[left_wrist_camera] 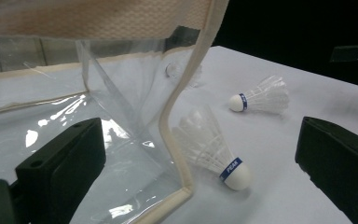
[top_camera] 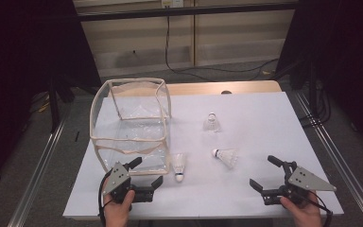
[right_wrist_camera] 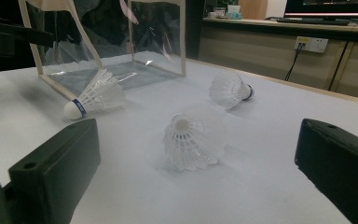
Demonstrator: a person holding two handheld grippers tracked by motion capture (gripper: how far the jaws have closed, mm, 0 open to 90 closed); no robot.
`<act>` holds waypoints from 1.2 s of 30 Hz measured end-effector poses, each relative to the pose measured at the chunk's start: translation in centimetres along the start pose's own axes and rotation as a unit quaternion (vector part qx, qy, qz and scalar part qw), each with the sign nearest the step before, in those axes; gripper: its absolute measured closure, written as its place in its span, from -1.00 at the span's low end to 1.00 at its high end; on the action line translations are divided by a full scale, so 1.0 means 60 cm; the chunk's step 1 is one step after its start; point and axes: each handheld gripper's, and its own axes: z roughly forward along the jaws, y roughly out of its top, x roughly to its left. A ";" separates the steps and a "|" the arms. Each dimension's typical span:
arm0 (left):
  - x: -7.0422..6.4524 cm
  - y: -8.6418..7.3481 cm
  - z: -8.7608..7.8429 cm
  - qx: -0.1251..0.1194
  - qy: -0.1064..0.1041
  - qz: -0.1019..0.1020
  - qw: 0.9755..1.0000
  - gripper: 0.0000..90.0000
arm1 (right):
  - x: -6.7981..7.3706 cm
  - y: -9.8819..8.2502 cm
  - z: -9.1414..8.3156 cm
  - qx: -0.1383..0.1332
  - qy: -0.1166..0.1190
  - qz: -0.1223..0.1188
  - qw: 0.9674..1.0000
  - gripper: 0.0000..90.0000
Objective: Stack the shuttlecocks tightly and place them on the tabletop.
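both grippers, left (top_camera: 145, 173) and right (top_camera: 264, 174), stood with jaws apart, holding nothing. three shuttlecocks lay on the table (top_camera: 264, 118), the nearest (top_camera: 179, 166) just beside the clear bag (top_camera: 130, 125), probably awaiting loading.

Jaws wide apart, w/ middle shuttlecock (right_wrist_camera: 193, 142) between them on white table (right_wrist_camera: 270, 140); 2 more shuttlecocks (right_wrist_camera: 95, 95) near clear bag (right_wrist_camera: 121, 46).

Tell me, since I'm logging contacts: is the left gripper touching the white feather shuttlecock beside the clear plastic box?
Apart. The left gripper view shows the shuttlecock lying between open jaws, white table showing before the right jaw.
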 end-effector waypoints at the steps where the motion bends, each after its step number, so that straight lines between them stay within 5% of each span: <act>1: -0.001 0.001 0.000 0.003 -0.001 0.003 1.000 -0.96 | 0.000 0.000 0.000 0.000 0.000 0.000 1.000 -1.00; 15: -0.022 0.007 0.020 0.012 -0.033 -0.003 0.999 -0.96 | 0.001 0.000 0.002 0.000 0.003 0.001 1.000 -1.00; 36: -0.045 0.012 0.050 0.029 -0.051 -0.006 0.998 -0.96 | 0.001 0.000 0.001 0.002 0.003 -0.001 1.000 -1.00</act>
